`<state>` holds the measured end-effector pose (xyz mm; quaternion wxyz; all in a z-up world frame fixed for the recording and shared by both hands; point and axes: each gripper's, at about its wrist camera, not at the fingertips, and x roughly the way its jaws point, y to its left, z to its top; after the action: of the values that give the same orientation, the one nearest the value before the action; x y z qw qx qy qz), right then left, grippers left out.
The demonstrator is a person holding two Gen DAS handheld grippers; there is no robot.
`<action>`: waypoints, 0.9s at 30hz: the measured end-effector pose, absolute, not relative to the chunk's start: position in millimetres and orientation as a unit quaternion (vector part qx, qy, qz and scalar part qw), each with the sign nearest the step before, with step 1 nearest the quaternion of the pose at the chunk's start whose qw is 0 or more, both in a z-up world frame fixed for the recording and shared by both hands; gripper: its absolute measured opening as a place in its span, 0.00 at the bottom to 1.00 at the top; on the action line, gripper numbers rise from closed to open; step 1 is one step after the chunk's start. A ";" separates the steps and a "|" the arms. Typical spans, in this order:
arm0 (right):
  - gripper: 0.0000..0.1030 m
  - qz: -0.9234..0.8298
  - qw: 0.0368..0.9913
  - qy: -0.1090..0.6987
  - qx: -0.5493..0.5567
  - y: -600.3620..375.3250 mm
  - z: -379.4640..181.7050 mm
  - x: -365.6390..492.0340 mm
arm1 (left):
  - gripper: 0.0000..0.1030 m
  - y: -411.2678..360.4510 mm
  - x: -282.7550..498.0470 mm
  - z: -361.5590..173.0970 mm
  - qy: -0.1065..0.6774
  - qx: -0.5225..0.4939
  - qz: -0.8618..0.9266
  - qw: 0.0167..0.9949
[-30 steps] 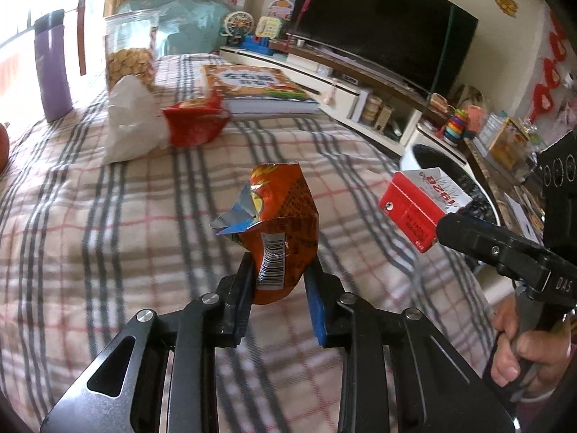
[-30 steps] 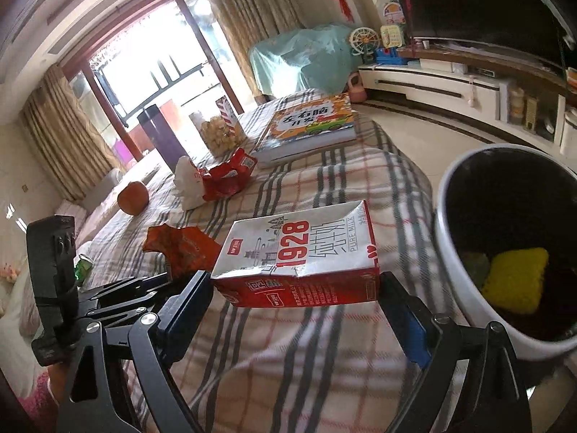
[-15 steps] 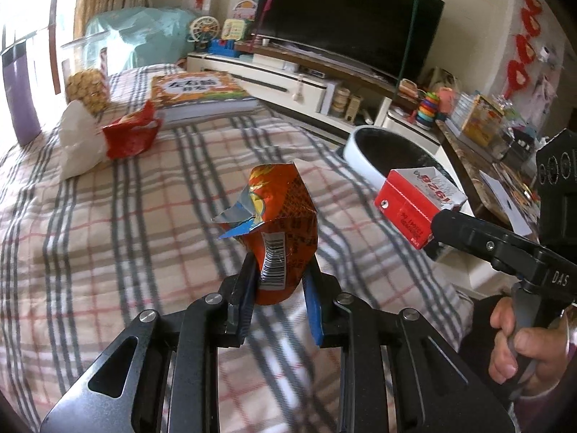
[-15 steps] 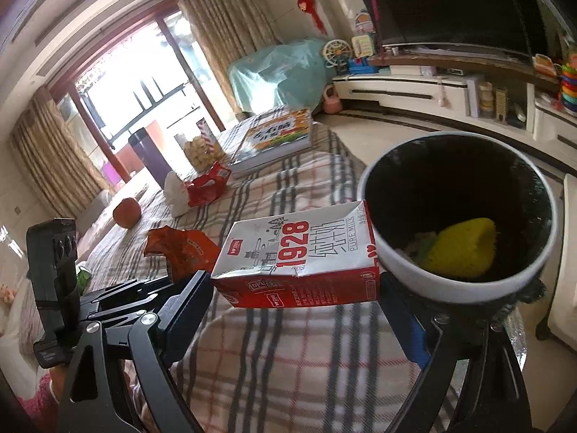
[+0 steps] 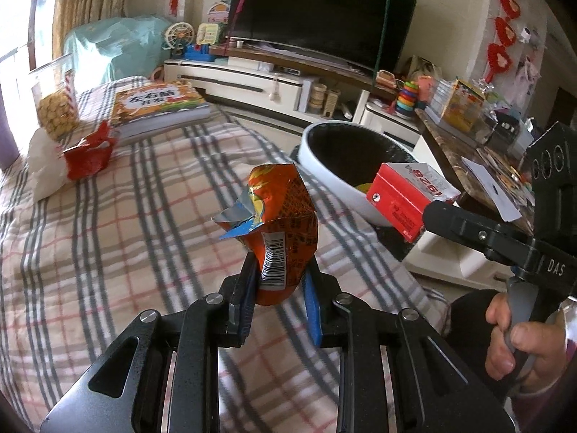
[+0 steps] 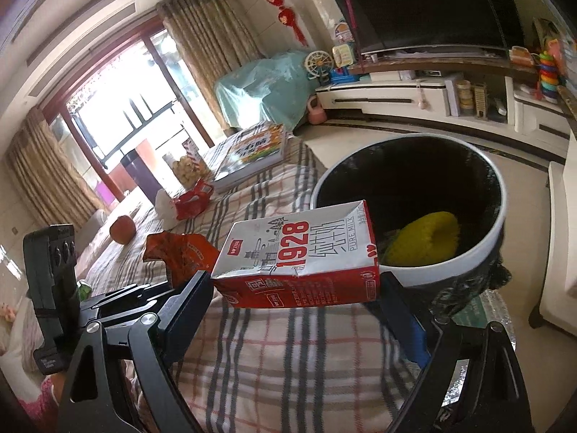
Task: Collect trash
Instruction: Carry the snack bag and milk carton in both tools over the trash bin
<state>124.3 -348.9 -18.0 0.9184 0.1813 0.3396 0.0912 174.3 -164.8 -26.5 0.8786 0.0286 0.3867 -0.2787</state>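
**Inspector:** Living room, plaid bedcover in the foreground, television unit behind. State what each tool carries.

**Onlooker:** Left gripper has its jaws drawn narrow, pinched on the lower end of an orange snack wrapper, which stands up above the cover. Right gripper has its jaws set wide, clamped on the two ends of a red and white milk carton, held lengthwise.

**Inspector:** Location relative to the bin?

**Onlooker:** Carton sits just short of the white rim of the trash bin, which stands off the edge of the bed. Something yellow already lies inside. Wrapper is further back, over the cover.

**Inspector:** Handling assessment?

**Onlooker:** My judgement only. Wrapper is thin foil film: very light, limp, slick. A pinch low down on the gathered part, as now, seems soundest; it may cling or drift on release. Carton looks empty, its top torn open and one wall dented, so light but only half stiff. Hard pressure across the ends could buckle it; gripping the flat faces would be firmer.

**Inspector:** Outstanding items?

**Onlooker:** Red wrapper and white bag touching it remain on the cover beside the book
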 end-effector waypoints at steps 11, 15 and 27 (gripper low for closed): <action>0.90 0.067 0.922 0.328 0.195 -380.6 -14.2 115.4 | 0.22 -195.2 175.4 -22.0 0.384 0.042 -0.300 0.872; 0.90 0.059 0.922 0.326 0.200 -391.3 -13.5 115.5 | 0.22 -202.7 177.5 -20.9 0.384 0.043 -0.306 0.870; 0.90 0.041 0.921 0.328 0.207 -414.1 -14.2 121.1 | 0.22 -223.0 184.5 -18.7 0.385 0.048 -0.320 0.864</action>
<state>121.1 -414.1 -14.2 0.9209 0.2066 0.3281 0.0410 184.5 -223.0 -18.7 0.8644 0.0482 0.3846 -0.3202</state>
